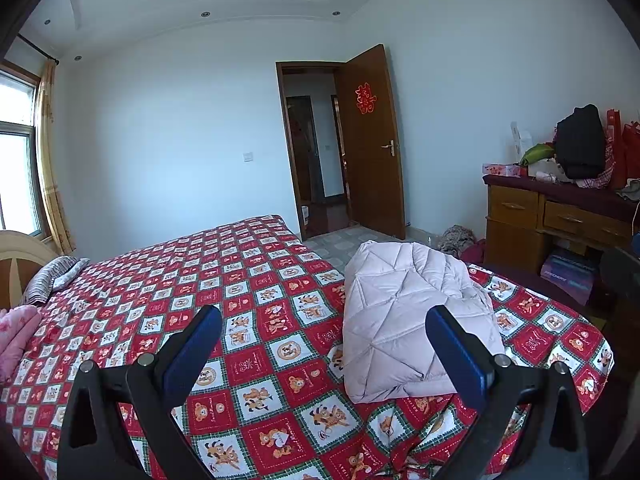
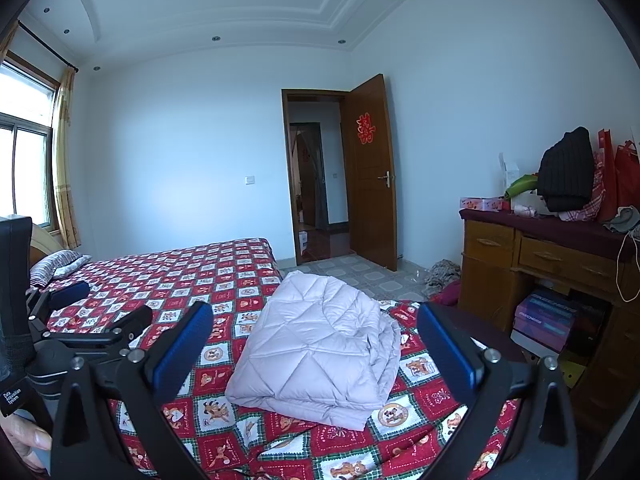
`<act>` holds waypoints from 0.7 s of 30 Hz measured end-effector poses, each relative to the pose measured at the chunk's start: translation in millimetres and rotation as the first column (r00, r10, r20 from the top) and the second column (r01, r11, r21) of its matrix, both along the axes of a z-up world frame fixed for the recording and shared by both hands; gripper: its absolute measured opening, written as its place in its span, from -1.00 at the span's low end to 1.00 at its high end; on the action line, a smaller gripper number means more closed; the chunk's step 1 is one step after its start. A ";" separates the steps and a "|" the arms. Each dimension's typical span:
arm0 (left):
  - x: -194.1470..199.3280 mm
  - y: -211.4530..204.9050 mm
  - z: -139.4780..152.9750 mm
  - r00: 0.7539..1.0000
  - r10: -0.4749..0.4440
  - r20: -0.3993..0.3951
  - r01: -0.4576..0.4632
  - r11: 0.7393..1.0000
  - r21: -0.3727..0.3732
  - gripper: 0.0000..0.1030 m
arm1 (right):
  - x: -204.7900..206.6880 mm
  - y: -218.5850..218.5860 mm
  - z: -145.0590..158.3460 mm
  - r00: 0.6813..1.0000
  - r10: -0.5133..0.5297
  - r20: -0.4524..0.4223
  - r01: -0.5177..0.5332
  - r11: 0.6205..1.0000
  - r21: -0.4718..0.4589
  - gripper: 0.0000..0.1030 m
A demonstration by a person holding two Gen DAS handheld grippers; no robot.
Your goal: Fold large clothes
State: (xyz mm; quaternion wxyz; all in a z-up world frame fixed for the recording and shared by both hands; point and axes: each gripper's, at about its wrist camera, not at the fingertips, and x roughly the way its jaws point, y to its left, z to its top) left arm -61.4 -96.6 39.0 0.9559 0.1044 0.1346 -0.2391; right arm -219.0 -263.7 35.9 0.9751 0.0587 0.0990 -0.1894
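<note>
Grippers first: your left gripper (image 1: 324,344) and right gripper (image 2: 316,340) both stand wide and hold nothing, raised above the bed (image 2: 224,276) and aimed level across the room — neither touches cloth. The pale quilted jacket (image 2: 320,344) lies folded in a compact bundle on the red patterned cover near the bed's foot corner, straight ahead of your right gripper. It looks close to done — if you tidy, press the loose rumpled right edge flat rather than pinching.
</note>
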 end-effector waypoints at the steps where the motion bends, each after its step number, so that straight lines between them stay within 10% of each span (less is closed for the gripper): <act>1: -0.1 0.1 0.0 1.000 0.000 0.001 0.000 1.000 0.001 0.98 | -0.1 -0.2 0.0 1.000 0.001 0.000 -0.001 1.000 0.001 1.00; 21: 10.2 -4.6 -6.0 1.000 0.023 -0.016 -0.023 1.000 0.010 0.98 | 6.0 -12.2 -5.4 1.000 0.000 -0.021 0.000 1.000 0.004 1.00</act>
